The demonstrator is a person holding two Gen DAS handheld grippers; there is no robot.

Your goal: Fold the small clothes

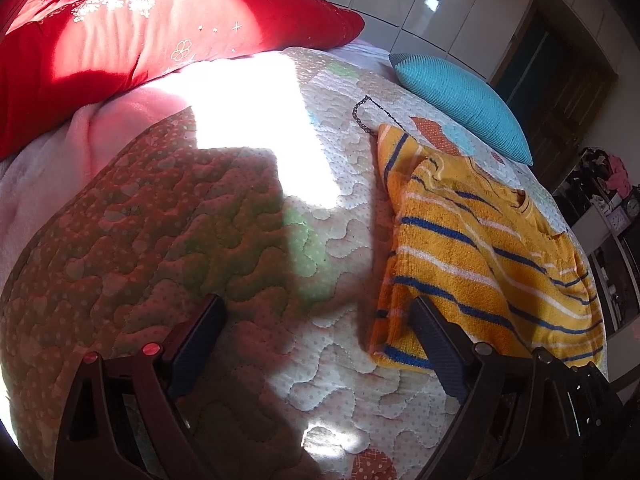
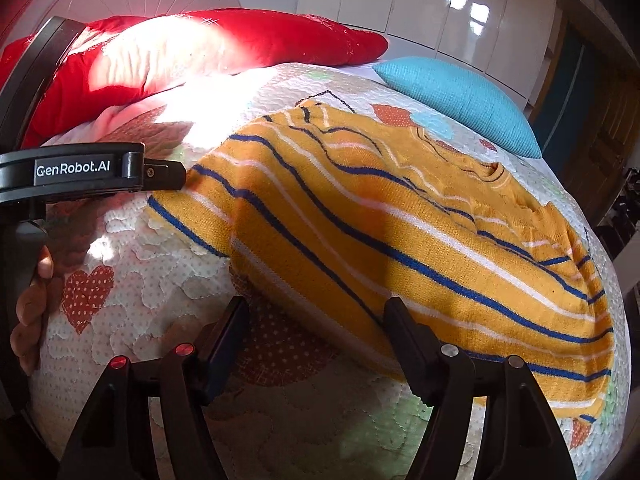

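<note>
A yellow knit sweater (image 2: 400, 220) with blue and white stripes lies spread on the quilted bedspread (image 2: 132, 312), neck toward the far right. In the right wrist view my right gripper (image 2: 318, 308) stands open low over the sweater's near hem, which lies between its jaws without either pad pressing on it. In the left wrist view my left gripper (image 1: 316, 308) is open wide over bare quilt (image 1: 280, 360). Its right finger (image 1: 424, 320) rests at the left edge of the sweater (image 1: 480, 248). The left gripper's housing (image 2: 80, 168) shows at the left, held by a hand (image 2: 32, 300).
A red pillow (image 1: 140, 36) and a pink blanket (image 1: 100, 128) lie at the bed's far left. A blue cushion (image 1: 464, 100) sits behind the sweater, with a dark chain (image 1: 360, 116) beside it. White wardrobe doors (image 2: 420, 8) stand behind; cluttered shelves (image 1: 608, 208) stand to the right.
</note>
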